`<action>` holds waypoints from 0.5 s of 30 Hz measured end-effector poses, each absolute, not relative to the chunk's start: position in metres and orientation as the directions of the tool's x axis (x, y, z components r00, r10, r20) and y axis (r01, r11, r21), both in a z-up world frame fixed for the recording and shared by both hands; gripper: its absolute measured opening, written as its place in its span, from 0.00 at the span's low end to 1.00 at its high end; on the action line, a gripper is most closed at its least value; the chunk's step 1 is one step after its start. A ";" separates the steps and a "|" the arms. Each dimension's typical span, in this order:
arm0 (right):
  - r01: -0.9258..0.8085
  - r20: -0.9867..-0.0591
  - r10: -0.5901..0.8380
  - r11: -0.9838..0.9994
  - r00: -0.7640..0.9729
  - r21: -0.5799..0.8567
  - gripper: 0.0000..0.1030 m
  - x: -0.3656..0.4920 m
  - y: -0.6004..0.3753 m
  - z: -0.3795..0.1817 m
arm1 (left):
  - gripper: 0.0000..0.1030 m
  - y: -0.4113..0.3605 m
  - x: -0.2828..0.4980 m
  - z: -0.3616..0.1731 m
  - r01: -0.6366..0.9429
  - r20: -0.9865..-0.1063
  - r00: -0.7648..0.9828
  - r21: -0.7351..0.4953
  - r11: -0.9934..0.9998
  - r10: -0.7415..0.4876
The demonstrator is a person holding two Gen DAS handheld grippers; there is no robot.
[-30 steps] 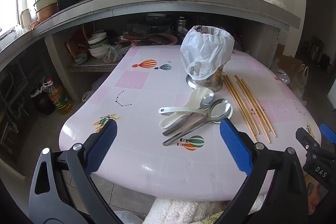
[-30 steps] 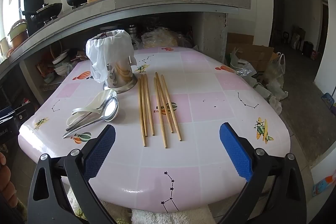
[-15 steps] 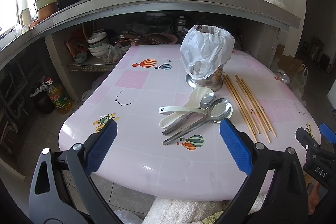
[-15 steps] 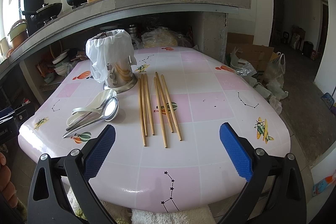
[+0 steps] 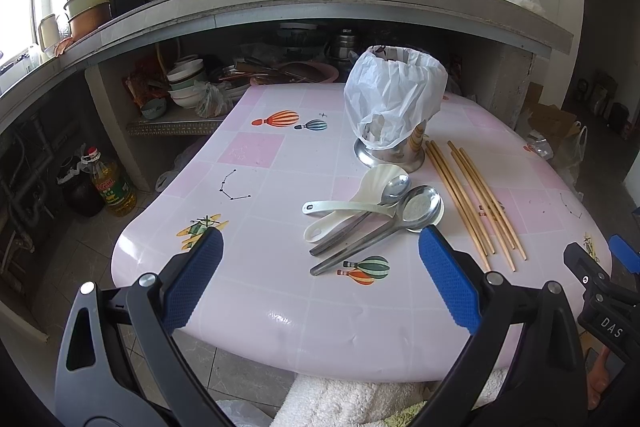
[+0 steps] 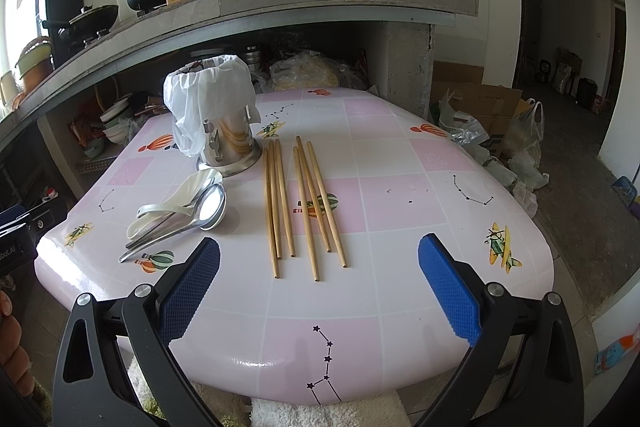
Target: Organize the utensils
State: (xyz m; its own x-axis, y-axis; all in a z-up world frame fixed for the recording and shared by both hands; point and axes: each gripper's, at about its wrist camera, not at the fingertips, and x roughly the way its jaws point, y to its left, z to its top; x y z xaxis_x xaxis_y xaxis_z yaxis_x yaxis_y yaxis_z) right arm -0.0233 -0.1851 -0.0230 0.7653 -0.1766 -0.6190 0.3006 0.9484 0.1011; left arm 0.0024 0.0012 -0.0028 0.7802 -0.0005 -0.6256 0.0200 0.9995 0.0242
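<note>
Left gripper [image 5: 320,251] wide open, holding nothing, hanging over near edge of pink table [image 5: 280,291], pointed toward spoon pile. Right gripper [image 6: 319,257] likewise spread wide and empty, facing chopsticks [image 6: 302,203]. Six wooden chopsticks lie in two loose groups of three, flat on table. Left of them: white plastic spoons [image 6: 176,201] and metal spoons [image 6: 200,213], overlapping in heap. Steel utensil holder [image 6: 230,143], draped with white plastic bag [image 6: 204,99], stands upright just behind spoons.
</note>
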 end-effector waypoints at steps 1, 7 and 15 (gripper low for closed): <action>0.300 -0.619 -0.176 0.948 0.765 0.101 0.94 -0.023 -0.185 -0.023 | 0.92 0.001 0.002 -0.003 0.020 -0.625 0.780 0.024 1.000 0.000; 0.301 -0.621 -0.176 0.948 0.764 0.101 0.94 -0.024 -0.185 -0.023 | 0.92 0.001 0.003 -0.003 0.021 -0.627 0.779 0.024 1.000 -0.001; 0.302 -0.621 -0.175 0.948 0.764 0.104 0.94 -0.024 -0.187 -0.021 | 0.92 0.001 0.003 -0.004 0.021 -0.629 0.778 0.023 1.000 -0.001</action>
State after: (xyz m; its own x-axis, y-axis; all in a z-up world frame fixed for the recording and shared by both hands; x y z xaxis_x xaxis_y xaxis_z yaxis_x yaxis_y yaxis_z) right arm -0.0235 -0.1868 -0.0208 0.7643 -0.1749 -0.6206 0.3017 0.9477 0.1045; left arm 0.0030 0.0007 -0.0044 0.7776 -0.0015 -0.6287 0.0206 0.9995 0.0231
